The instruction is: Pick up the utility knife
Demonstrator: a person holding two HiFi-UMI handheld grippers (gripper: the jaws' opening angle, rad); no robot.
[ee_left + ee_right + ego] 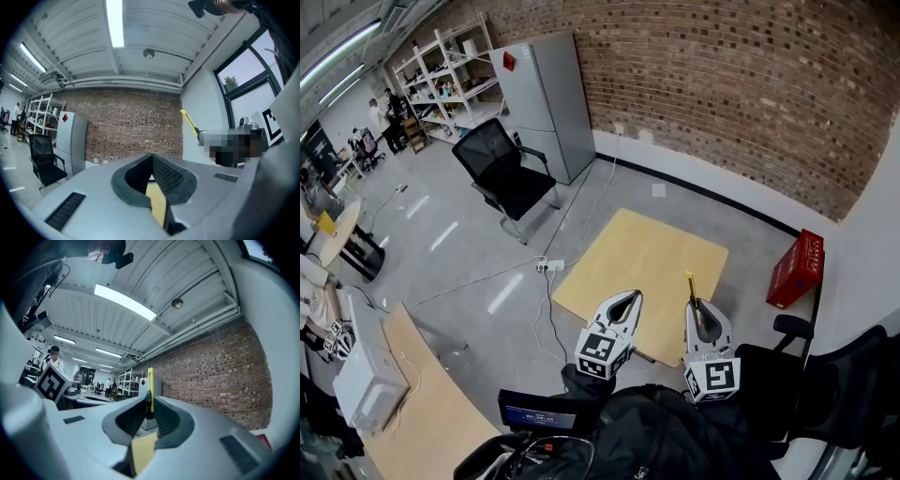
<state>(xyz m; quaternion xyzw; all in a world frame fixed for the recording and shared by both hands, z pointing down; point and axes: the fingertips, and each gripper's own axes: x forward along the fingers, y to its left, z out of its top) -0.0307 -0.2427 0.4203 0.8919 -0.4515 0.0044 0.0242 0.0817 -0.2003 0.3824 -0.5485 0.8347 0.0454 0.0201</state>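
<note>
the room had a grey floor, a brick wall (722, 84) along the far side, a grey refrigerator (548, 103), a black office chair (502, 169) and a red crate (795, 269) against the white wall; a light wooden table (637, 262) stood below both grippers. the utility knife (691, 286) was off the table, clamped between the jaws of the right gripper (696, 307), with its yellow body projecting forward past the jaw tips. in the right gripper view the knife (149, 390) stood upright between the ribbed pads. the left gripper (630, 294) was clenched on nothing, its jaw tips meeting, just beside the right one. the pick-up appeared complete. to finish the step well, keep clamping pressure constant, keep the knife's long axis in line with the jaws, and keep its projecting end clear of the left gripper; whether the blade was extended could not be determined. no brand or legible text was visible: the gripper cubes carried only square black-and-white markers, the refrigerator bore a plain red diamond sticker, and the crate's print was too small to read.
</note>
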